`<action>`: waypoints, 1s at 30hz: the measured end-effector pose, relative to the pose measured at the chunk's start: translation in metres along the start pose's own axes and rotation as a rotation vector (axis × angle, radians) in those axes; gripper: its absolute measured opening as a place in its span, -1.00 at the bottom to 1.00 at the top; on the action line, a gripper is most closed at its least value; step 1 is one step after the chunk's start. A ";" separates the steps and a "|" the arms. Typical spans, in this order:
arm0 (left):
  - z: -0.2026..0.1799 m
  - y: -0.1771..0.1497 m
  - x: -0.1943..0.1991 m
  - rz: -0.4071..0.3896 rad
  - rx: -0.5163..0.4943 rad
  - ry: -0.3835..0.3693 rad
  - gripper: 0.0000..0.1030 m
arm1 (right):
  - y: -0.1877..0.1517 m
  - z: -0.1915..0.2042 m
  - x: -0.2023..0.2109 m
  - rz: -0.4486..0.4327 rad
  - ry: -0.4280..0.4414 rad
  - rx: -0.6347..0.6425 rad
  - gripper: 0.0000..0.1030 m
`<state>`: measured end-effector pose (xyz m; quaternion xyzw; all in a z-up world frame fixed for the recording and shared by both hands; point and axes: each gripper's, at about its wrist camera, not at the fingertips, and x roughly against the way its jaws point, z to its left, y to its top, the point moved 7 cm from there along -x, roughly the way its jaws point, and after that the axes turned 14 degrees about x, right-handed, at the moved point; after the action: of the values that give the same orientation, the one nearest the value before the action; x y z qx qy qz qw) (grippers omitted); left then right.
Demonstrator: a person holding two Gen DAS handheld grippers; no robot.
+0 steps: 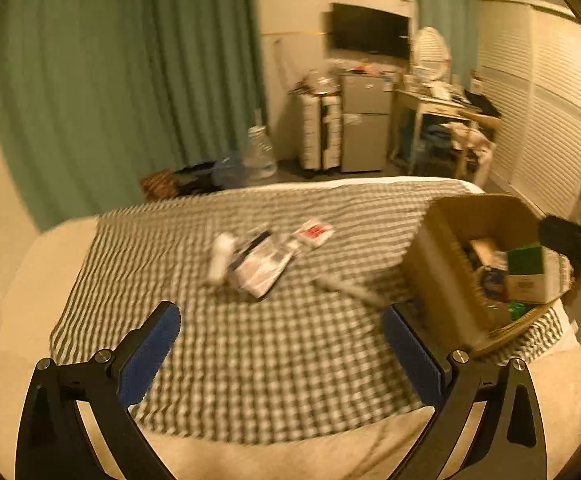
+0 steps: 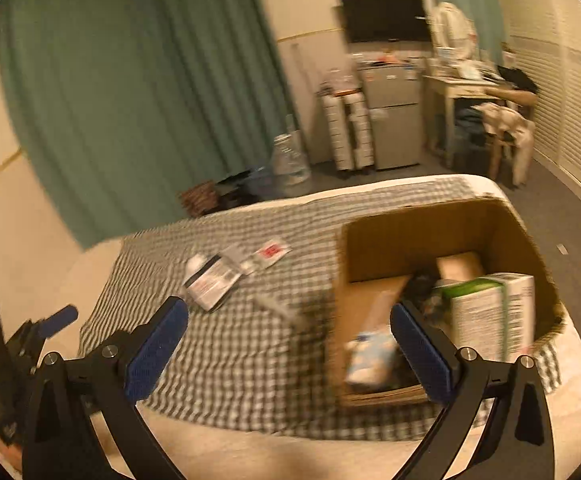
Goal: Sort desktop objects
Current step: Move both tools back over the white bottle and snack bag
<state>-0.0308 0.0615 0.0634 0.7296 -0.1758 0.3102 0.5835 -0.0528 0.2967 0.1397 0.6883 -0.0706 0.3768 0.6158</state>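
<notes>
On a checked cloth (image 1: 250, 340) lie a white tube-shaped object (image 1: 220, 258), a flat printed packet (image 1: 262, 266), a small red-and-white sachet (image 1: 313, 233) and a grey pen-like object (image 1: 350, 290). A cardboard box (image 1: 438, 276) at the right holds several items, among them a green-and-white carton (image 2: 490, 316). My left gripper (image 1: 282, 332) is open and empty above the near cloth. My right gripper (image 2: 290, 328) is open and empty, its right finger over the box (image 2: 370, 240). The loose items also show in the right wrist view: packet (image 2: 214, 282), sachet (image 2: 272, 252).
The cloth covers a bed with a cream sheet (image 1: 22, 280). The box stands on a round woven tray (image 1: 526, 320). Behind are green curtains (image 1: 110, 100), a water jug (image 1: 259, 154), a small fridge (image 1: 364, 124) and a cluttered desk (image 1: 442, 108). The left gripper shows at the right wrist view's left edge (image 2: 56, 320).
</notes>
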 end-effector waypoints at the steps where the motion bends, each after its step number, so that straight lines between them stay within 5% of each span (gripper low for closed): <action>1: 0.013 -0.001 -0.003 0.008 0.023 0.016 1.00 | -0.001 0.014 -0.003 0.003 0.010 0.025 0.98; 12: 0.127 -0.013 -0.068 0.079 0.281 0.103 1.00 | -0.028 0.082 -0.077 0.094 0.153 0.064 0.98; 19: 0.157 -0.034 -0.136 0.129 0.227 0.179 1.00 | -0.017 0.105 -0.144 0.137 0.158 0.030 0.98; 27: 0.157 -0.025 -0.199 0.137 0.156 0.108 1.00 | 0.007 0.127 -0.236 0.168 0.139 -0.098 0.97; 30: 0.164 -0.032 -0.208 0.140 0.224 0.068 1.00 | 0.007 0.141 -0.282 0.220 0.171 -0.167 0.97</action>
<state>-0.1254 -0.1099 -0.1181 0.7653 -0.1704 0.3924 0.4809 -0.1948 0.0651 -0.0194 0.5882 -0.1241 0.4920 0.6297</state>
